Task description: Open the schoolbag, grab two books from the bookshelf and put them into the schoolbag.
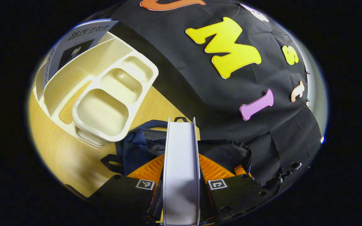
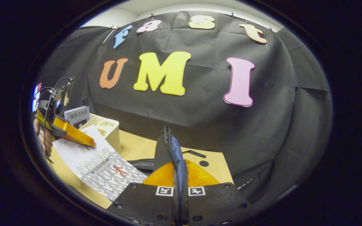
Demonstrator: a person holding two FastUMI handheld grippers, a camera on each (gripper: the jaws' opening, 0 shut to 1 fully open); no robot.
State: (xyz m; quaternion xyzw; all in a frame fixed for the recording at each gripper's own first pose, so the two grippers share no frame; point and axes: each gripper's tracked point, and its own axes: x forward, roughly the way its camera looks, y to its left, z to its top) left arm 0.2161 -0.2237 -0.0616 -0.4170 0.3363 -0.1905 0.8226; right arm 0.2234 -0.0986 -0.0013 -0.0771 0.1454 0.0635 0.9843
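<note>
Wooden desk carries everything. Left claw pinches a white book edge-on above the dark schoolbag; right claw is pressed together on the schoolbag's zipped edge. Beyond the schoolbag stands a cream bookshelf holding a second book.

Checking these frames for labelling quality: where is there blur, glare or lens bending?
Left gripper view: the held book blurs near the lens, the tabletop shows soft glare, the organizer bows. Right gripper view: sharp in the middle, the other gripper stretched near the edge.
</note>
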